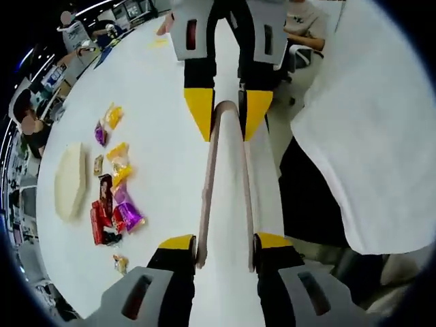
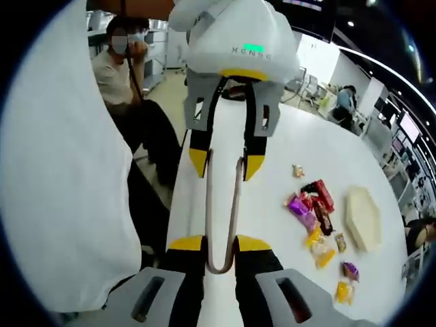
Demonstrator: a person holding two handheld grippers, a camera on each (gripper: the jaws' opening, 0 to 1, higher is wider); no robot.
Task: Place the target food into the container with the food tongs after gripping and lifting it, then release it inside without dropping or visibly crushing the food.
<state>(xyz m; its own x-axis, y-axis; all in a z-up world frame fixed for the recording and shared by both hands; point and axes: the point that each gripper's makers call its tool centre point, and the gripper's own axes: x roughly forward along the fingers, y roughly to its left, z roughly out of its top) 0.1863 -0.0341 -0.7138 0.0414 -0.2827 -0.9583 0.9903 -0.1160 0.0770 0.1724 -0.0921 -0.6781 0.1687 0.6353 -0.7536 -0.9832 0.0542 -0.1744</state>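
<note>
Both grippers are meeting over the white table [image 1: 170, 82], each holding one end of the same tongs [image 1: 226, 184].

In the left gripper view, the left gripper [image 1: 225, 245] is rising from the bottom, its yellow-tipped jaws clenched on the tongs' two open arm ends. The right gripper [image 1: 227, 116] is pointing back from the far side, its jaws pinching the tongs' rounded bend.

In the right gripper view, the right gripper [image 2: 219, 248] is gripping that bend near the camera, and the left gripper [image 2: 226, 163], under a white housing, is closing on the far arm ends.

The tongs are pale beige, long and narrow, arms nearly together, held above the table.

The food is lying on the table as a loose cluster of wrapped snacks [image 1: 112, 204], red, purple and yellow, left of the tongs in the left gripper view. A shallow pale container [image 1: 70, 180] is sitting just beyond them, apart from the tongs.

A person in white [image 2: 61, 170] is standing close beside the table.
</note>
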